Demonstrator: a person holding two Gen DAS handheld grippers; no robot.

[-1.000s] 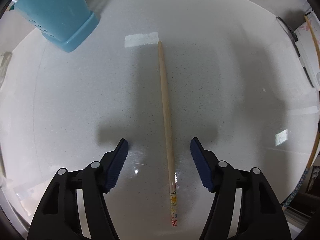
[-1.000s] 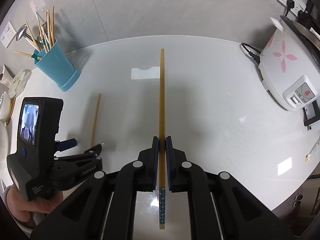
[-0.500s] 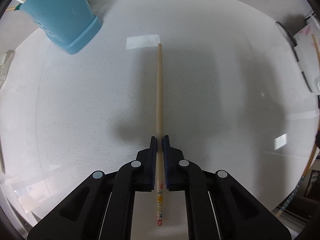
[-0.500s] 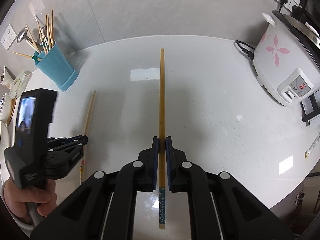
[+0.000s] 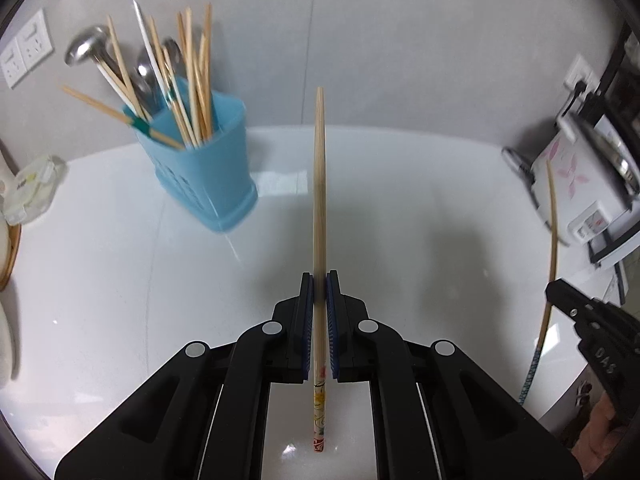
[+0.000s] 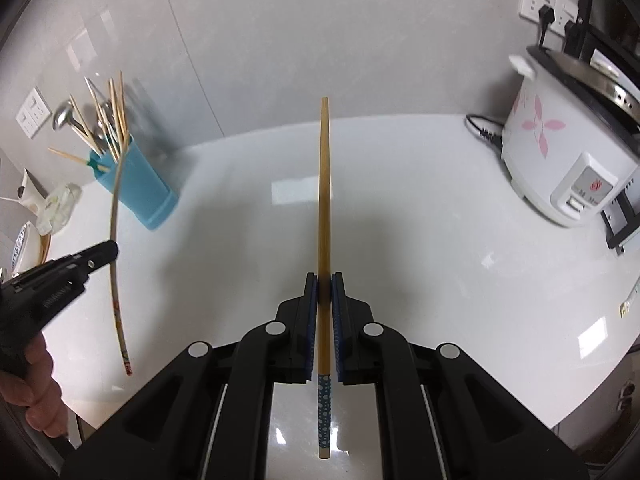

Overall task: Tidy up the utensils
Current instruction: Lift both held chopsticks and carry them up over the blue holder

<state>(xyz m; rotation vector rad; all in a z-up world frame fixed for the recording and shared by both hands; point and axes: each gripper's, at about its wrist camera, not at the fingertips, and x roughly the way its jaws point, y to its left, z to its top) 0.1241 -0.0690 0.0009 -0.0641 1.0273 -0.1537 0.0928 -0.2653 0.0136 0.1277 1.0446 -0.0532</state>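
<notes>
Both grippers pinch chopsticks — the left gripper [image 5: 319,280] a pale floral-ended chopstick [image 5: 319,200], the right gripper [image 6: 325,282] a darker blue-dotted chopstick [image 6: 324,208]; next, probably, tips down into the blue plastic utensil holder [image 5: 204,176] ahead-left of both jaws.

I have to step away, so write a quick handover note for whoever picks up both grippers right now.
Left gripper: shut on the pale chopstick with the floral end, lifted off the white counter.
Right gripper: shut on the darker chopstick with the blue dotted end, also in the air.
Blue utensil holder stands at the counter's back left, already holding chopsticks and spoons.
Done: both loose chopsticks picked up.
Left: drop each, tip first, into the holder. No other loose utensils visible on the counter.
</notes>
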